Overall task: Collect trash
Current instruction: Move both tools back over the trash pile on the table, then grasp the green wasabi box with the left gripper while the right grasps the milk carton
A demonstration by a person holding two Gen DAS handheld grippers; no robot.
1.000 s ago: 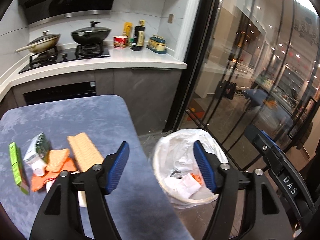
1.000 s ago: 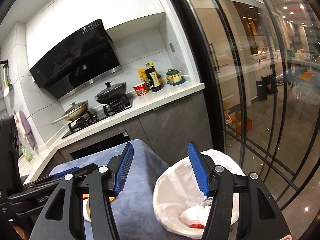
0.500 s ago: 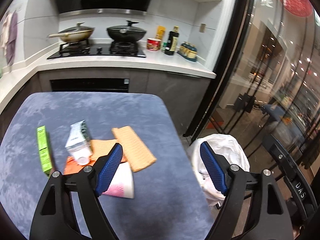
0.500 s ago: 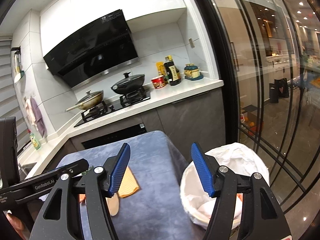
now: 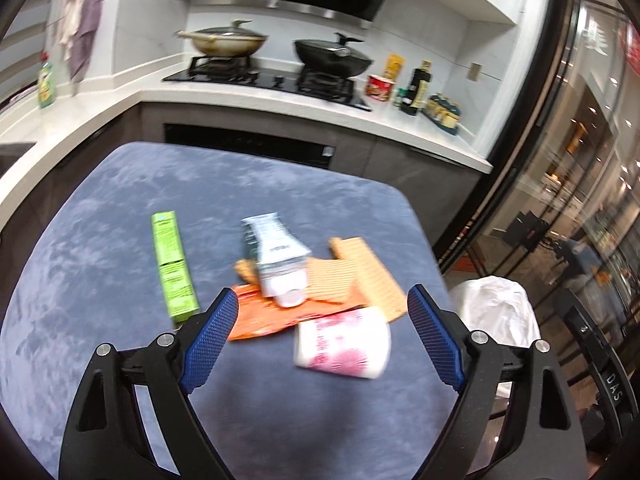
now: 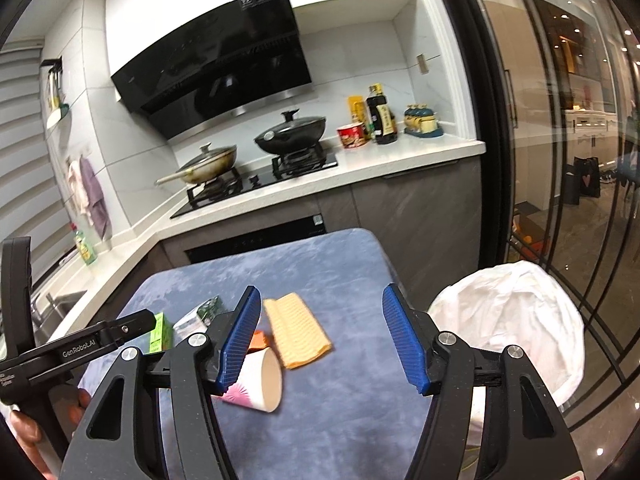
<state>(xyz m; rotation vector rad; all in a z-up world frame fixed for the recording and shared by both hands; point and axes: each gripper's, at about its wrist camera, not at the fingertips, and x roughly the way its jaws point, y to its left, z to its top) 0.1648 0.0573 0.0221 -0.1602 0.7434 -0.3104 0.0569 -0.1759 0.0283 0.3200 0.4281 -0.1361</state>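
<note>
Your left gripper [image 5: 322,334] is opening, empty, above the paper cup [image 5: 342,343]; your right gripper [image 6: 320,340] is open, empty.

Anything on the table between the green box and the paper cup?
Yes. In the left wrist view, an orange wrapper lies between the green box and the paper cup, under a small carton.

Table [image 5: 120,208] matt blue velvety cloth; paper cup [image 5: 344,344]; trash bag [image 6: 516,320] thin white plastic.
</note>
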